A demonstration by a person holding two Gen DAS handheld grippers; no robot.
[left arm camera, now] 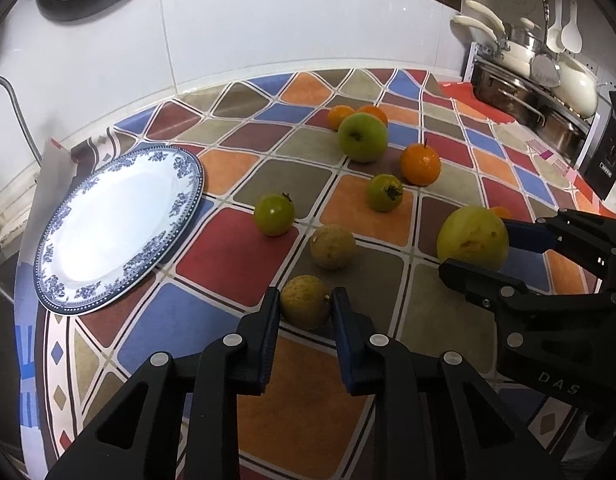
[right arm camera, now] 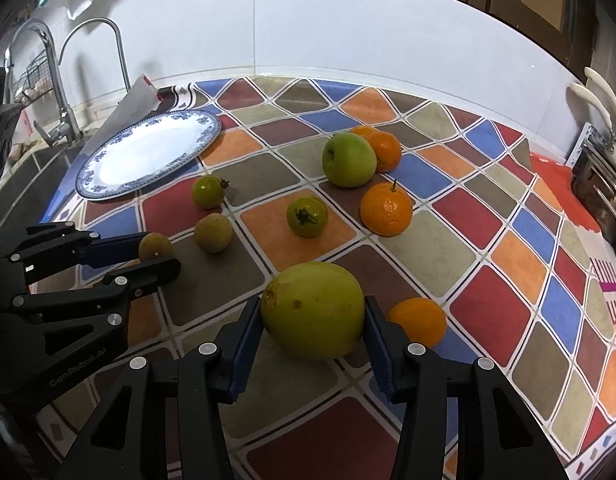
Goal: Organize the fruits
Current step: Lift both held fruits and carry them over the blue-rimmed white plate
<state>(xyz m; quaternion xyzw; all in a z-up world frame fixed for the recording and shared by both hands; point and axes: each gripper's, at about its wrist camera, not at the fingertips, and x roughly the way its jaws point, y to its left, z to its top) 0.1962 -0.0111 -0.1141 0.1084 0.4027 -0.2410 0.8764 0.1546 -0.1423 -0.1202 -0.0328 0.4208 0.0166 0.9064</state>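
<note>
- Left wrist view: the left gripper (left arm camera: 305,307) has its fingers clamped on a small brownish-yellow fruit (left arm camera: 306,300) that sits on the patterned table (left arm camera: 228,256); both blue pads press on its sides.
- Right wrist view: the right gripper (right arm camera: 313,326) has its fingers closed on a large yellow-green fruit (right arm camera: 314,310), the pads touching it left and right; it too looks to rest on the table, with an orange (right arm camera: 420,320) just beside the right-hand finger.
- The blue-rimmed plate (left arm camera: 56,280) lies empty at the table's left edge, well apart from both held fruits.
- Loose on the table between them: a second brownish fruit (left arm camera: 333,246), two green tomatoes (left arm camera: 274,214), a green apple (left arm camera: 362,138) and several oranges (left arm camera: 421,163).
- Step in hand, as I judge it: both grasps are just made, and nothing is lifted yet.
- Next move likely calls for raising each fruit clear of its neighbours and carrying it leftward to the plate, the left one first since it is nearer.
- Risk: the big round fruit may slip in a shallow grip, and the orange beside it may be nudged.
</note>
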